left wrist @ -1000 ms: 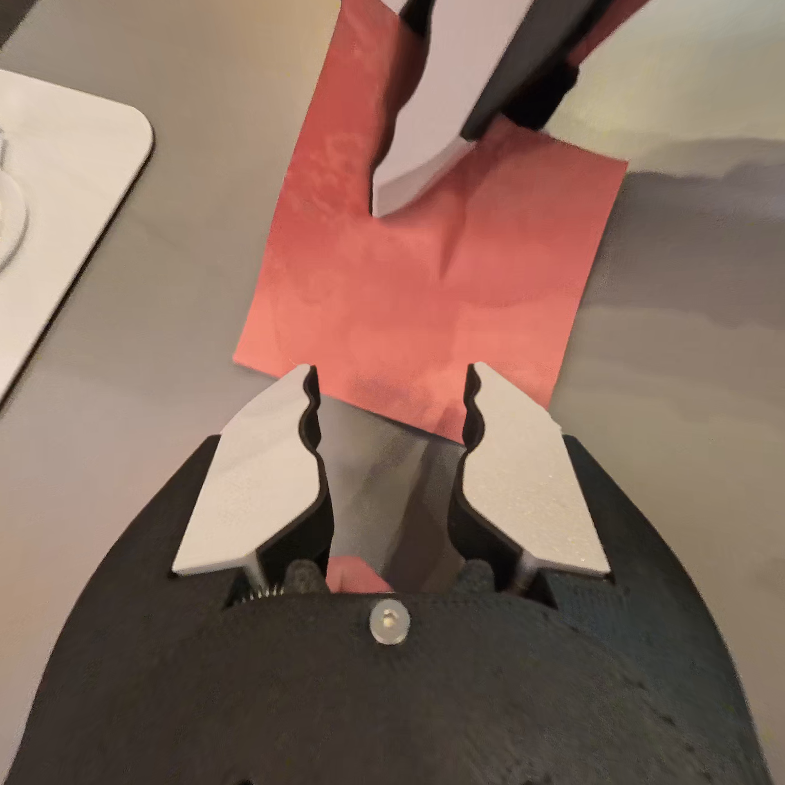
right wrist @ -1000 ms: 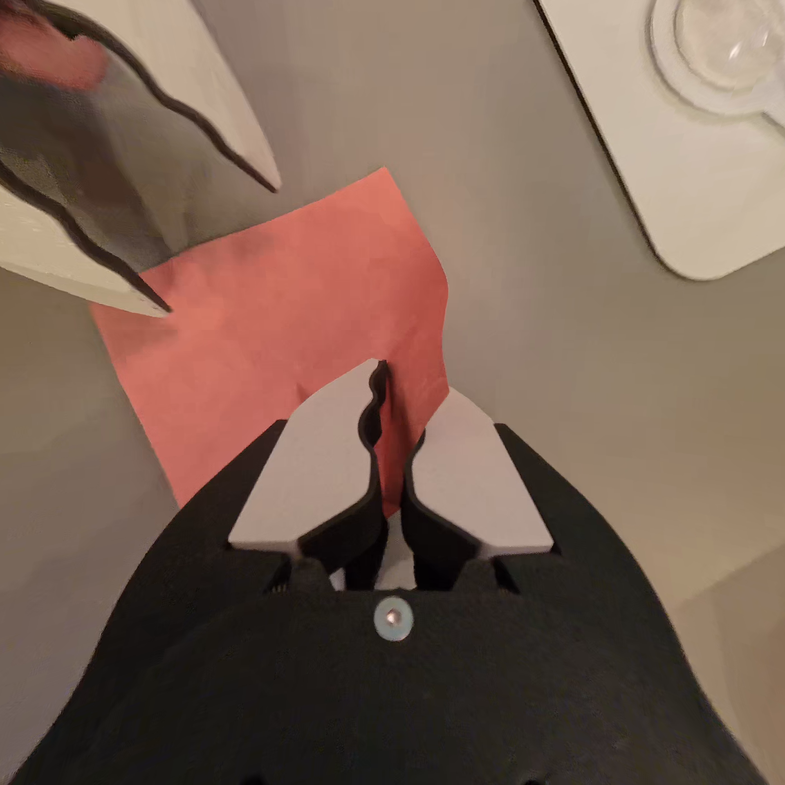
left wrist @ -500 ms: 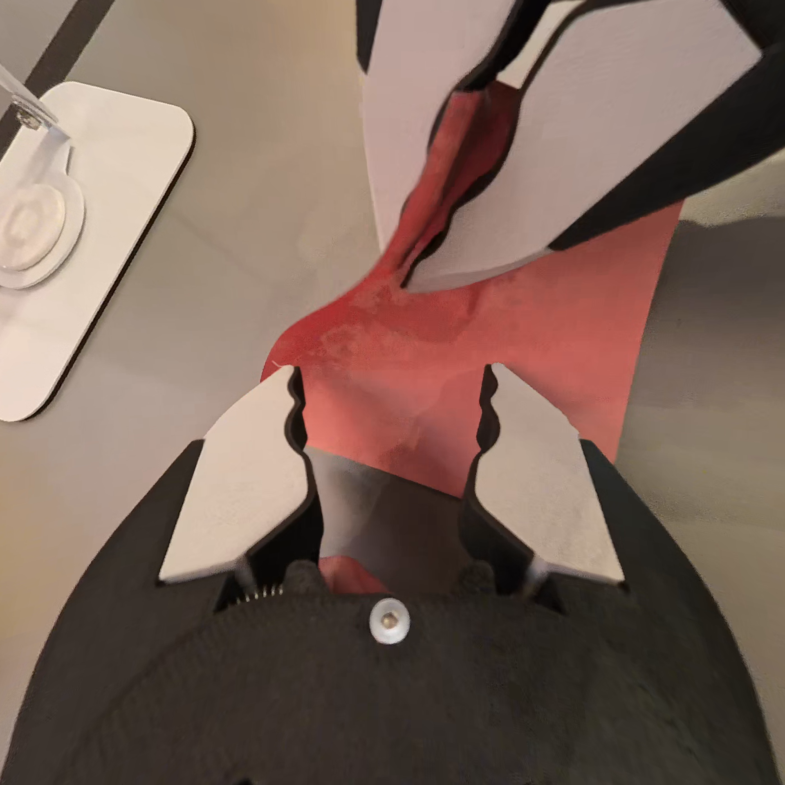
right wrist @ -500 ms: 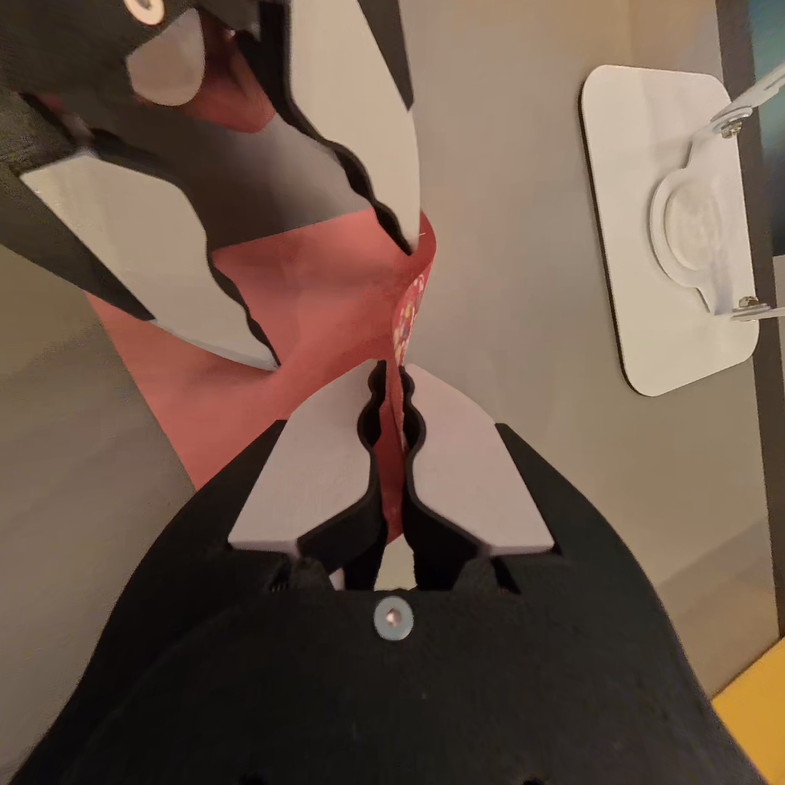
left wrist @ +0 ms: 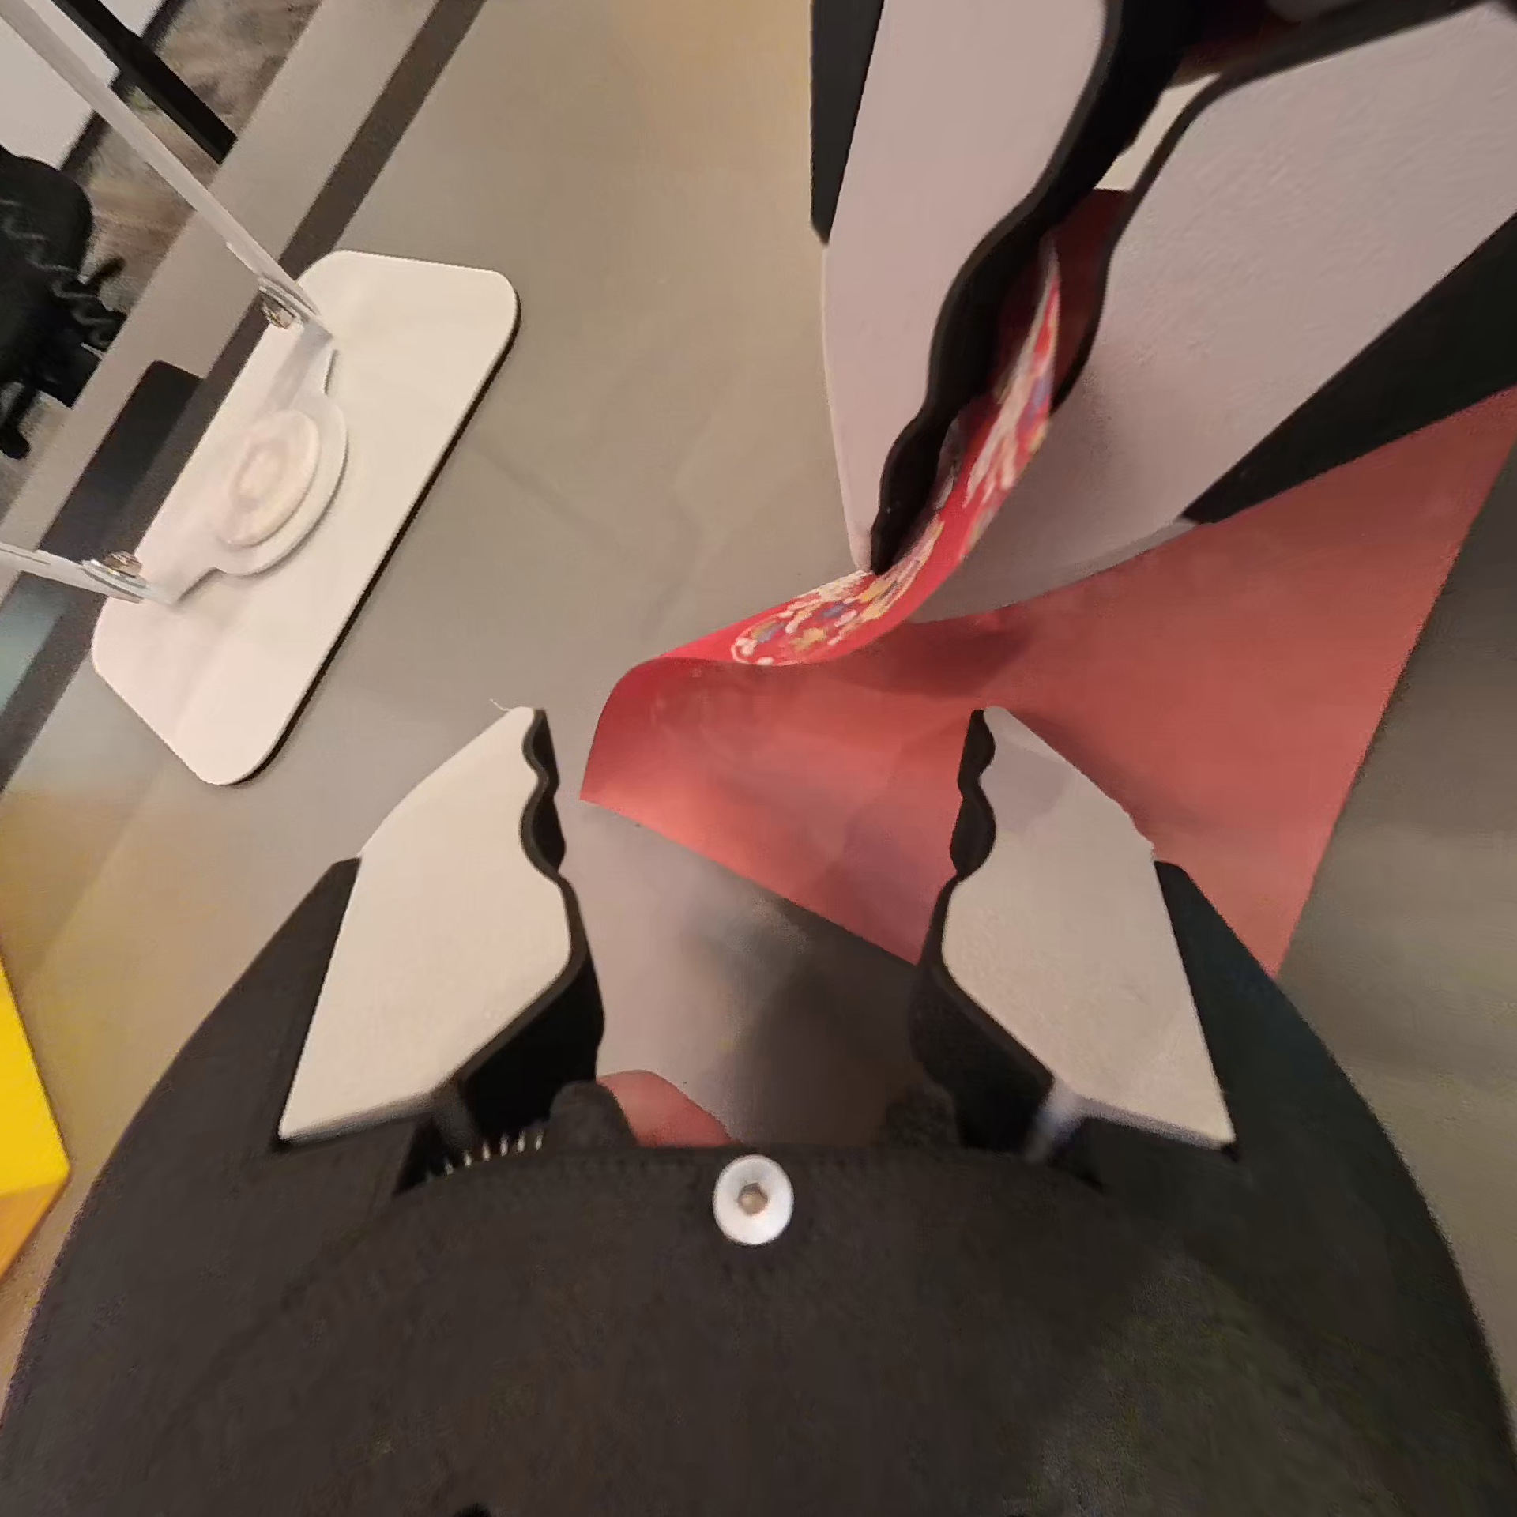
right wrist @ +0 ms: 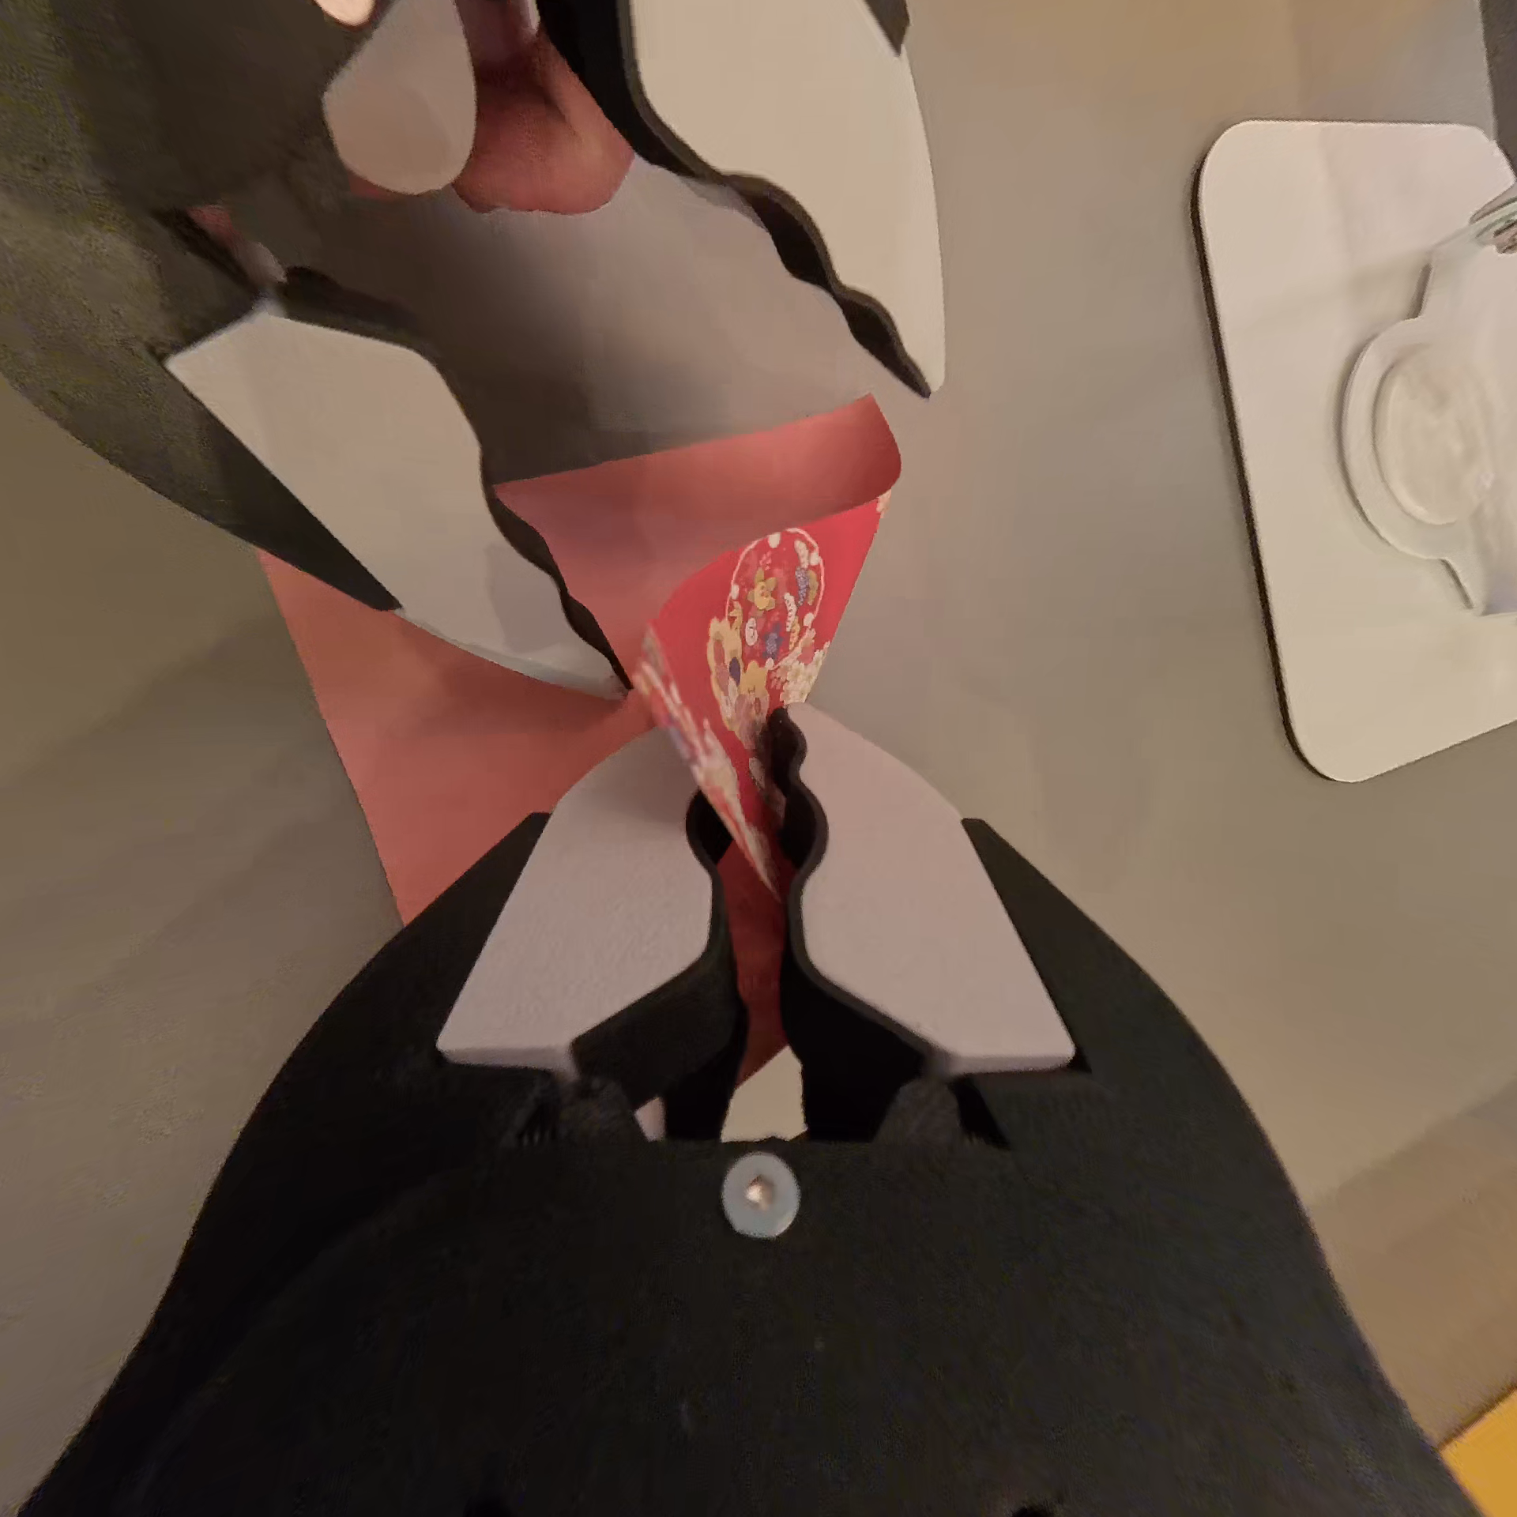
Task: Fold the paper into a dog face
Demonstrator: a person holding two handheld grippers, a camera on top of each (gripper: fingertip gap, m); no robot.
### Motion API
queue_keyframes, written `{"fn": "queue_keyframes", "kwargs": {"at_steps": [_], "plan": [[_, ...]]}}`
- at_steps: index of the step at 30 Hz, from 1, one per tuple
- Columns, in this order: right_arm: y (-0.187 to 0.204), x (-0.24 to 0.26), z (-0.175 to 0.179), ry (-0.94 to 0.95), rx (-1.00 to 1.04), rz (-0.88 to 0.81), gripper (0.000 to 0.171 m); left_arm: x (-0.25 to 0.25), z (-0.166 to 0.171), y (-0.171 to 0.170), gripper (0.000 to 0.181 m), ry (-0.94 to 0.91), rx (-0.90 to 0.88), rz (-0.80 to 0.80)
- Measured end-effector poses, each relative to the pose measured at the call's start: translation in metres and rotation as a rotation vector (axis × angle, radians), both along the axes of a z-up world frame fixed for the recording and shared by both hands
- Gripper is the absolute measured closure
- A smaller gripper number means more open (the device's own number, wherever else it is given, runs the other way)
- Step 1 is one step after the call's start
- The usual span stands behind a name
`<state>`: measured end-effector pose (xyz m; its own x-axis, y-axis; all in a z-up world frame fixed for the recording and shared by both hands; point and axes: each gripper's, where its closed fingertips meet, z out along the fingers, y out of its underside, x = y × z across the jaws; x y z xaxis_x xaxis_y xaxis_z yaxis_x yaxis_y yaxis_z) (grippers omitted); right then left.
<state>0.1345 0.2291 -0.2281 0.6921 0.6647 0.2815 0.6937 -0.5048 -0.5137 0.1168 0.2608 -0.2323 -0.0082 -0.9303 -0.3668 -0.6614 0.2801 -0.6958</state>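
The right gripper (right wrist: 759, 755) pinches the red paper (left wrist: 821, 788) corner, lifting it to fold toward 12 o'clock, while the left gripper (left wrist: 759, 739) hovers spread, empty.

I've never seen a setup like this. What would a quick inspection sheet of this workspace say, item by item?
Surface: grey table, matte, no spills seen.
Job's things: red paper, plain side up, partly on the table; one corner is lifted and curled over, showing a flowery printed side.
Clutter: white rounded board with a clear plastic mount on it, apart from the paper; a yellow thing at the view's edge.
Grippers: right tongs shut on the paper's lifted corner; left tongs open, holding nothing, close to the paper's near edge.
Cables: nothing seen.
Surroundings: a dark blurred object past the table's edge; too unclear to name.
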Motion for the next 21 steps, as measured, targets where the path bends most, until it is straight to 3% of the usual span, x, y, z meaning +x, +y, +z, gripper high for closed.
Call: {"fn": "queue_keyframes", "kwargs": {"at_steps": [1,7,12,14,17,21], "plan": [[-0.001,-0.001,-0.001,0.007,-0.008,0.001,0.164,0.000,0.001,0.000,0.089,-0.007,0.014,-0.005],[-0.004,-0.006,-0.001,0.114,-0.057,-0.036,0.147,0.002,0.004,-0.005,0.091,-0.028,0.055,-0.055],[-0.022,0.014,-0.016,0.187,-0.196,-0.160,0.131,0.001,0.001,-0.004,0.093,-0.015,0.020,-0.042],[-0.029,0.022,-0.023,0.186,-0.226,-0.194,0.132,0.001,0.001,-0.006,0.094,-0.008,0.037,-0.051],[-0.029,0.021,-0.022,0.258,-0.237,-0.225,0.166,0.001,0.001,-0.006,0.096,-0.001,0.035,-0.056],[-0.024,0.026,-0.020,0.231,-0.205,-0.246,0.169,0.001,0.000,-0.006,0.094,0.008,0.032,-0.056]]}}
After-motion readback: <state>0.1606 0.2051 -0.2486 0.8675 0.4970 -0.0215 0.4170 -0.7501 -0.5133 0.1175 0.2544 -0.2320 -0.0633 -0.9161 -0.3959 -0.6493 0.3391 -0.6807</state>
